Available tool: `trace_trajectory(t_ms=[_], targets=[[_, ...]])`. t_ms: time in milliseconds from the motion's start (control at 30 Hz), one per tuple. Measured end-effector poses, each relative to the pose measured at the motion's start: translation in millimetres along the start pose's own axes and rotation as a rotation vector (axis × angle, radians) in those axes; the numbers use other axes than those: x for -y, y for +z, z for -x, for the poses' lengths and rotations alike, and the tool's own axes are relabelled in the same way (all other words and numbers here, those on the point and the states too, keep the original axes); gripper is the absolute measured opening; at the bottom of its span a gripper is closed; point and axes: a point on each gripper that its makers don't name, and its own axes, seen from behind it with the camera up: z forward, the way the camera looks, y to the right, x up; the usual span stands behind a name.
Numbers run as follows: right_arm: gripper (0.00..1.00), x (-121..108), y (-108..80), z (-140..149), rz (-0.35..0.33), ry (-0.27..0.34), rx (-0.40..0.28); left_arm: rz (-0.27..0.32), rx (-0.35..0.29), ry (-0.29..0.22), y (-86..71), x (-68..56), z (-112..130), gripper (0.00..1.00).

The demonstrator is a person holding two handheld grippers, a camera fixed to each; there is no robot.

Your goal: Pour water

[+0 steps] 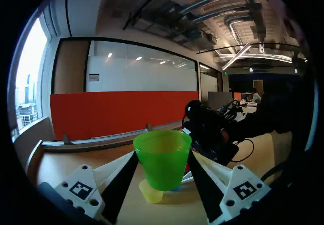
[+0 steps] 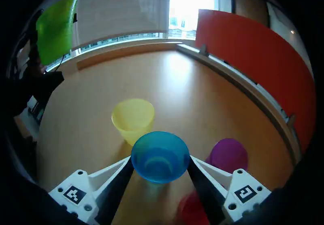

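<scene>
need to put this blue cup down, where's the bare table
Bare table stretches from the yellow cup back to the window ledge and across to the orange partition. It is crowded around the blue cup, where the yellow, the purple cup and the red cup cluster.

On the left claw, two white wedge-shaped fingers with black inner faces, each carrying a black-and-white square marker ringed by small dark screw holes. On the right claw, the same white fingers, black inner faces and square marker; farther off on the right, its black housing with a thin black cable.
</scene>
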Motion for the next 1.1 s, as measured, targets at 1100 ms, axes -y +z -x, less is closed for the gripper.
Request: trace_trajectory(t_ms=[1100], targets=[[0.91, -11.4, -100.8, -104.3, 0.088, 0.037, -0.401, 0.019, 0.011, 0.031, 3.6, -14.6, -9.6, 0.84]])
